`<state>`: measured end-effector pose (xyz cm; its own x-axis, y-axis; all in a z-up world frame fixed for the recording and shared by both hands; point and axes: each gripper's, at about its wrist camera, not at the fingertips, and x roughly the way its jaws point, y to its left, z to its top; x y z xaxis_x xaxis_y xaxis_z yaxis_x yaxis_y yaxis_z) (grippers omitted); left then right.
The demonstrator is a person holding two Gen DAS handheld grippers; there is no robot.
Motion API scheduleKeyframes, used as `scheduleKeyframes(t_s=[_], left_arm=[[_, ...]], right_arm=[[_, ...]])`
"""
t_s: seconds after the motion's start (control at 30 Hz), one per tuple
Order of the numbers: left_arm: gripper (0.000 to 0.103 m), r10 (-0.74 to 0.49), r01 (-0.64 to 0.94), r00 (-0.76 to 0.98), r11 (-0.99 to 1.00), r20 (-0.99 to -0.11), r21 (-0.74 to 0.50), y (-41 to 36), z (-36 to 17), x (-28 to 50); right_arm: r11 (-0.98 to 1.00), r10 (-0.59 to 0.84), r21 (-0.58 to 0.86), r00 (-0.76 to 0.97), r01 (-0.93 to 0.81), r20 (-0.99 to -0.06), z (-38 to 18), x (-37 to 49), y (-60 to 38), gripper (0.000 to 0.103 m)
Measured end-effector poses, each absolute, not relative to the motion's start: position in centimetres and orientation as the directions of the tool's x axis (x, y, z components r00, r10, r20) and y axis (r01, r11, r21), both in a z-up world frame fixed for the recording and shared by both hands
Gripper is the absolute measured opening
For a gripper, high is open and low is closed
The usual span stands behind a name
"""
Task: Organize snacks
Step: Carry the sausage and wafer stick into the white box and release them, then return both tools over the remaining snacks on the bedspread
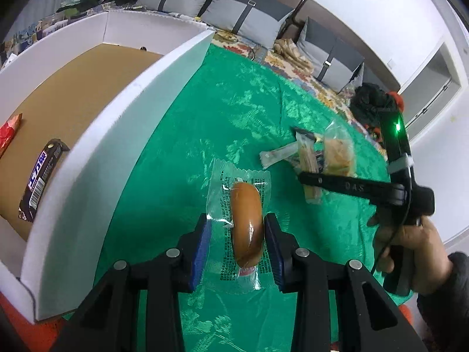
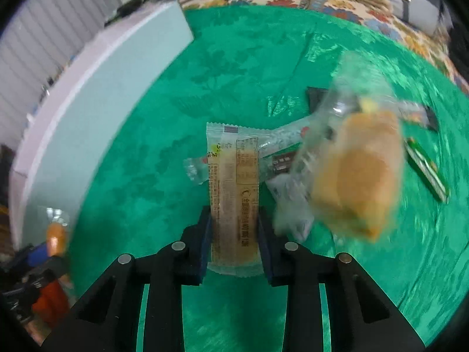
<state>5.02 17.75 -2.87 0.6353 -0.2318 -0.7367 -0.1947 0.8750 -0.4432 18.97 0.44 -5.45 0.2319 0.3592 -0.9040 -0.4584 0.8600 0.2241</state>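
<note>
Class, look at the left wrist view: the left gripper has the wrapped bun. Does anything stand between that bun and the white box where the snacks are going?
Only the box's own near wall. The left gripper holds the wrapped bun over bare green cloth, with no other snack between. The bun must clear the wall's top edge to reach the cardboard floor, where a dark chocolate bar already lies.

Green cloth [image 1: 234, 111] under wrapped snacks [image 2: 360, 176].

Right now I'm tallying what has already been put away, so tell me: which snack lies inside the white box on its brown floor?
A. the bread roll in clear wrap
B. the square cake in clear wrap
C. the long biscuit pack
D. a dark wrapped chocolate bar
D: in the left wrist view the dark chocolate bar lies on the brown floor inside the white box, while the bread roll sits between the left gripper pads over the green cloth.
</note>
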Motion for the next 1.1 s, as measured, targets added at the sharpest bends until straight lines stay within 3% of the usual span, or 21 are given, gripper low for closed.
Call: scheduleKeyframes(t_s=[0.13,0.27,0.4,0.57,0.63,0.67,0.7,0.73,0.93,1.03,1.1], left_arm=[[0.036,-0.270,-0.199,0.668,0.833,-0.693,-0.516,19.8,-0.6,4.5],[0.036,-0.200,-0.247,0.730,0.814,-0.653,-0.526,24.9,3.1,3.6],[0.036,-0.042,-0.354,0.735,0.827,-0.677,-0.436,31.2,5.5,3.0],[0.039,0.119,-0.458,0.678,0.840,-0.725,-0.291,36.4,5.8,2.2],[0.050,0.196,-0.492,0.639,0.847,-0.744,-0.200,37.3,5.1,2.5],[0.064,0.226,-0.509,0.615,0.845,-0.755,-0.163,37.6,4.7,2.6],[0.079,0.260,-0.533,0.583,0.838,-0.770,-0.120,38.0,4.0,2.5],[0.081,0.276,-0.542,0.578,0.833,-0.768,-0.109,38.0,3.7,2.2],[0.081,0.199,-0.475,0.645,0.861,-0.738,-0.183,32.9,3.2,1.2],[0.082,0.064,-0.330,0.703,0.912,-0.708,-0.244,26.8,4.0,1.8],[0.090,-0.027,-0.228,0.710,0.937,-0.704,-0.266,22.7,3.8,2.6]], right_arm=[[0.843,0.430,0.302,0.220,-0.445,-0.875,-2.2,18.0,1.2,0.030],[0.740,0.576,0.391,0.214,-0.548,-0.789,4.1,16.1,6.4,0.030],[0.615,0.684,0.431,0.173,-0.661,-0.709,9.9,14.4,13.7,0.031],[0.546,0.720,0.413,0.156,-0.729,-0.676,12.3,13.2,21.1,0.031],[0.540,0.731,0.418,0.160,-0.730,-0.664,12.2,13.0,22.4,0.042],[0.545,0.732,0.418,0.170,-0.727,-0.660,12.2,13.1,22.5,0.053],[0.551,0.732,0.418,0.178,-0.722,-0.657,12.2,12.7,22.2,0.073],[0.561,0.736,0.416,0.202,-0.715,-0.646,12.2,12.5,21.5,0.075],[0.670,0.650,0.241,0.399,-0.702,-0.647,8.6,10.6,12.6,0.075],[0.779,0.514,0.080,0.561,-0.622,-0.649,4.0,8.2,5.6,0.075],[0.862,0.372,-0.001,0.634,-0.507,-0.678,0.4,7.5,0.2,0.075]])
